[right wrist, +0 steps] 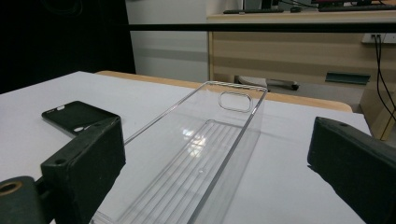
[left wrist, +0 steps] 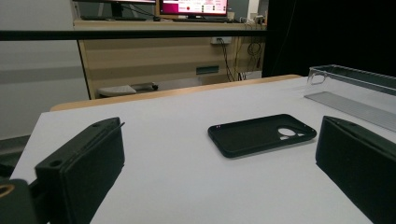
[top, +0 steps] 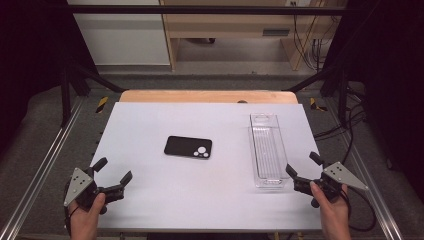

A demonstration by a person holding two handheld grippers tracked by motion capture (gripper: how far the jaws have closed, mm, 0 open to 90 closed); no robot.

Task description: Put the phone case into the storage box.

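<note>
Nothing is started yet, by the look of it. The phone case (top: 188, 147) lies flat near the middle of the table (top: 150, 200), back side up w/ the camera cut-out toward the clear tray (top: 268, 152), which sits well apart from it on the right side, long axis running away from the person. The tray is empty.

Left gripper (top: 113, 171) hovers at the near left corner, jaws spread wide w/ nothing between them; in the left gripper view the case (left wrist: 261, 134) lies ahead, between the two jaws but well beyond them. Right gripper (top: 304, 166) waits just beside the tray's near end, jaws likewise wide apart and holding nothing (the tray (right wrist: 205, 154) sits in the gap ahead, pads not touching it).

So, as a judgement: likely job is case into tray, and all of it is left, i.e. reach, grasp, carry, place.

Hard to tell: whether the case is an empty shell or has a phone inside. The tray's near end is cut off in the right gripper view, and its clear walls are faint from above.
</note>
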